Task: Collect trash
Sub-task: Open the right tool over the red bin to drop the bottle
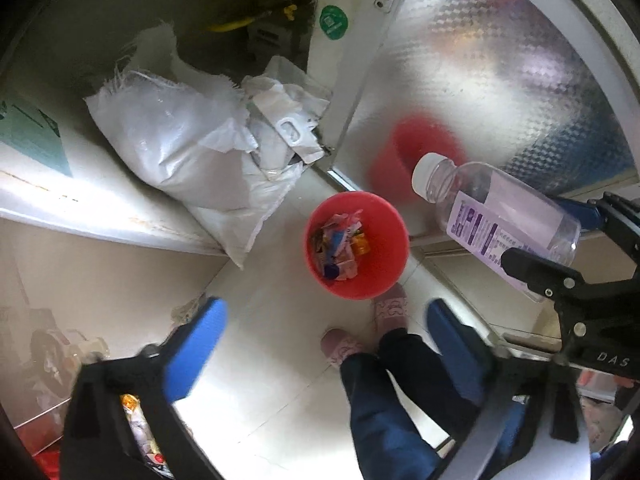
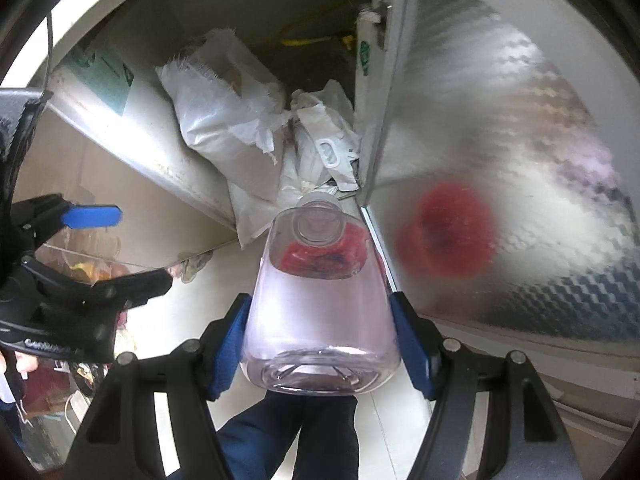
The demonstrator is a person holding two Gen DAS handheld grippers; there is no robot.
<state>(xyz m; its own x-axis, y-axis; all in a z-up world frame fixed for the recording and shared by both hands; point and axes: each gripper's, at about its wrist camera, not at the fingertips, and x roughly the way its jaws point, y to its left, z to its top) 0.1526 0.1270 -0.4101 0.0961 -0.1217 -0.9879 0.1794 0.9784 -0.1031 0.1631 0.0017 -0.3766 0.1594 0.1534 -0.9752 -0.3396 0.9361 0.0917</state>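
A: How many bins do you count?
B: One red bin (image 1: 357,245) on the floor, with a pile of wrappers (image 1: 339,245) inside, too jumbled to count.
A: Bottles?
B: One clear bottle (image 2: 320,300), with one white cap (image 1: 427,176).
A: And grippers?
B: Two. The left gripper (image 1: 324,344) and the right gripper (image 2: 320,344), each with two blue pads (image 1: 196,344).
A: Sacks in the cupboard?
B: One big white sack (image 1: 180,148), plus some crumpled white bags (image 1: 284,120) beside it; their number I cannot tell.
A: Feet?
B: Two pink slippers (image 1: 390,310), two dark trouser legs (image 1: 384,400).
A: Stickers?
B: One green round sticker (image 1: 333,22) on the cupboard frame.
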